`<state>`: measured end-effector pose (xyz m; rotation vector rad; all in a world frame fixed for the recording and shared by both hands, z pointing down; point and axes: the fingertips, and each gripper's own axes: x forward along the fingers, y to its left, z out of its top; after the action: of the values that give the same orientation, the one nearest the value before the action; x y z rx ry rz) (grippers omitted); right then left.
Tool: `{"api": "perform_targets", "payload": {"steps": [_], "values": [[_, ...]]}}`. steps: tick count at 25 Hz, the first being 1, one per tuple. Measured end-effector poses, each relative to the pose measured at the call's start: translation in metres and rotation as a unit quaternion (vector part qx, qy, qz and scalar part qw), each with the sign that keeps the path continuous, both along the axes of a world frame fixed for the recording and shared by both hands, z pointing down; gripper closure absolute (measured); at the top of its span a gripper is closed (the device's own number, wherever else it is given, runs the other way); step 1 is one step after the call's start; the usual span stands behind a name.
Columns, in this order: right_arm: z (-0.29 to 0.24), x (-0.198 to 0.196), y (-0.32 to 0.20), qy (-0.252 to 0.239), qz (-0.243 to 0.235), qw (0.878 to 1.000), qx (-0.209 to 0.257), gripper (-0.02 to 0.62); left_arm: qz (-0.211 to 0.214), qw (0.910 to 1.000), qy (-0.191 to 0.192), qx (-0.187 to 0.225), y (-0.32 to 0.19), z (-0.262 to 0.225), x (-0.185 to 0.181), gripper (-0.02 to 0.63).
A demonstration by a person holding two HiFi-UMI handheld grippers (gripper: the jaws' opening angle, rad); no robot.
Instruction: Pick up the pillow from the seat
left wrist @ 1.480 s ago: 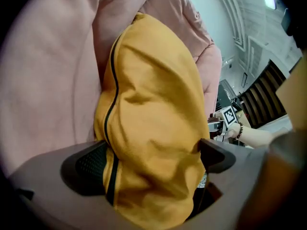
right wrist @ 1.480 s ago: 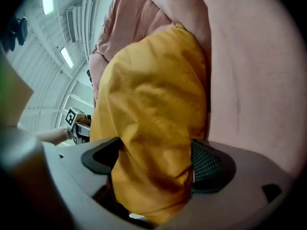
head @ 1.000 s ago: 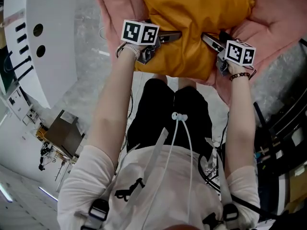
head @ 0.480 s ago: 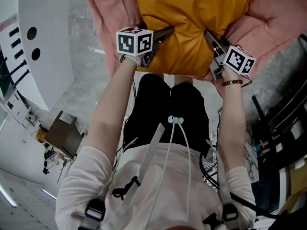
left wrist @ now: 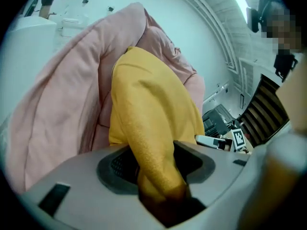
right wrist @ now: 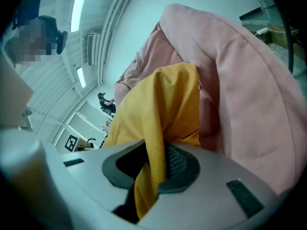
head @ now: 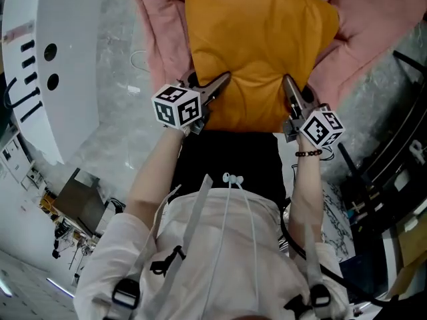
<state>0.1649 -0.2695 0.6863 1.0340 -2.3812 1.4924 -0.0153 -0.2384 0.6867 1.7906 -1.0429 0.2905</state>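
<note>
- My left gripper (left wrist: 158,176) and right gripper (right wrist: 151,171) each bite the near edge of the mustard-yellow pillow (head: 260,52). It lies on the pink padded seat (head: 160,32), right in front of my knees.
- Both pairs of jaws are closing with yellow fabric between them. The left holds a thick bunched fold and the right a thinner pleat, and each already pinches the cloth.
- The pillow looks light, soft and floppy. Its cover wrinkles and gathers wherever the jaws squeeze, so I expect it to sag in the middle and swing once it leaves the seat.
- The woven cover looks grippy rather than slick, and nothing about it seems fragile. The likelier risk is pulling cover away from filling, so a deep bite taking in some stuffing would serve better than a pinch of bare cloth.
- Holding the two near corners, spread apart as now, should keep it level.
- The seat's pink folds rise beside and behind the pillow, touching it on both sides, and could drag on it as it lifts.
- A white curved cabinet (head: 60,65) stands well to the left and a dark frame with cables (head: 393,159) to the right. Neither stands in the path upward.
</note>
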Motion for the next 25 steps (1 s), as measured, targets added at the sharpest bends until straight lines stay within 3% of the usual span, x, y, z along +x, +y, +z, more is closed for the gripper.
{"api": "perform_targets", "payload": {"steps": [5, 9, 13, 17, 25], "values": [[-0.083, -0.007, -0.002, -0.001, -0.014, 0.997, 0.076, 0.514, 0.008, 0.9961, -0.007, 0.087, -0.003, -0.070, -0.006, 0.377], [-0.148, -0.021, -0.032, 0.014, -0.011, 0.986, 0.167, 0.514, 0.014, 0.9814, -0.018, 0.191, -0.041, -0.129, -0.019, 0.380], [-0.214, -0.022, -0.059, 0.005, 0.001, 0.972, 0.235, 0.514, 0.008, 0.9650, -0.023, 0.261, -0.074, -0.191, -0.021, 0.380], [-0.277, -0.022, -0.079, 0.010, -0.006, 0.953, 0.303, 0.514, 0.004, 0.9446, -0.029, 0.327, -0.096, -0.252, -0.022, 0.380], [-0.390, -0.029, -0.089, 0.020, -0.032, 0.901, 0.433, 0.513, -0.010, 0.8953, -0.043, 0.443, -0.112, -0.362, -0.027, 0.380]]}}
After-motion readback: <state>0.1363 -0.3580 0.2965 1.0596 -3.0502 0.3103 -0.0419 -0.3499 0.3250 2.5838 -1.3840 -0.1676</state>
